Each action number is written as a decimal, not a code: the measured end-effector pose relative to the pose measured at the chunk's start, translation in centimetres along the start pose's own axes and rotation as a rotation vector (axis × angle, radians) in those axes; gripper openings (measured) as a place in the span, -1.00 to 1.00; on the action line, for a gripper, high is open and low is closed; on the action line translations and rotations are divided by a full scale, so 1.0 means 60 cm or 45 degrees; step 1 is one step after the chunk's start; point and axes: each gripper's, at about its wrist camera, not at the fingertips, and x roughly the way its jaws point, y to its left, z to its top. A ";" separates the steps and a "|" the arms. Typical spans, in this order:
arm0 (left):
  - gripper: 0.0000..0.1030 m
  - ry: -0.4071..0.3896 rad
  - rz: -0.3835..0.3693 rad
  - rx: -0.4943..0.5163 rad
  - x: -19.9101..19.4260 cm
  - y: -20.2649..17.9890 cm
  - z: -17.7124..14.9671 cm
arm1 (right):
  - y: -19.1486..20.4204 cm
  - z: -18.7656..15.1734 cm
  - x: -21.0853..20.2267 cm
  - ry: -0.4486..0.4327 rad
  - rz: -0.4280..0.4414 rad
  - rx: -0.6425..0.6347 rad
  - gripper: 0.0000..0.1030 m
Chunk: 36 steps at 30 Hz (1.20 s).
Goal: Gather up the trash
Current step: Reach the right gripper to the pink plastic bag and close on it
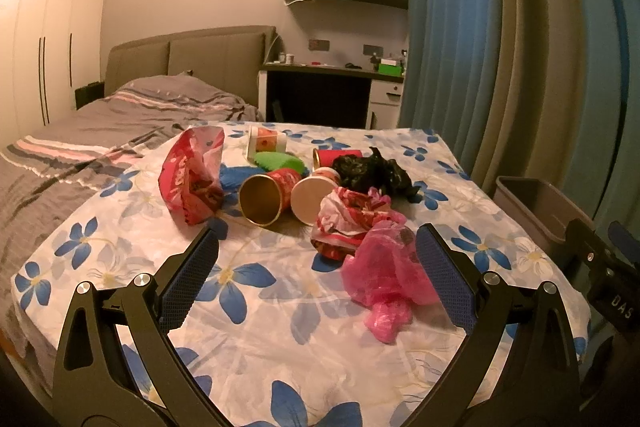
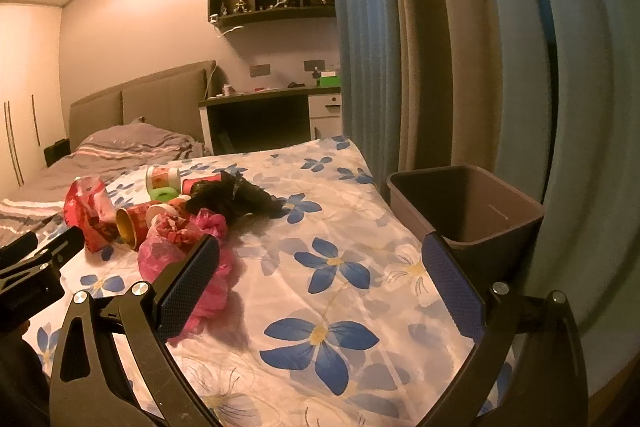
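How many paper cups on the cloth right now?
4 visible. Upright cup at the back; red cup lying beside the black bag; gold-lined cup and white-lined cup lying mid-pile. Bags may hide more.

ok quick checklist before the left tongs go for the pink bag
1. Left tongs open: ok.
2. Left tongs empty: ok.
3. Pink bag within the left tongs' span: cannot tell, it lies toward the right finger.
4. Bin open on top: ok.
5. Bin has room: ok, looks empty.
6. Right tongs open and off the trash pile: ok.
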 end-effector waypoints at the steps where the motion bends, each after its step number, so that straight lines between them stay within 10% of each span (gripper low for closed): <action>1: 0.89 -0.002 0.000 -0.008 0.002 0.004 -0.001 | 0.001 -0.001 0.001 0.001 0.010 0.001 0.90; 20: 0.89 -0.014 0.114 -0.132 0.029 0.108 -0.007 | 0.142 -0.040 0.077 0.125 0.318 -0.151 0.69; 29: 0.89 -0.033 0.126 -0.161 0.033 0.137 -0.007 | 0.200 -0.052 0.141 0.271 0.391 -0.223 0.27; 36: 0.89 -0.023 0.101 -0.162 0.038 0.136 -0.009 | 0.202 -0.067 0.162 0.351 0.388 -0.248 -0.63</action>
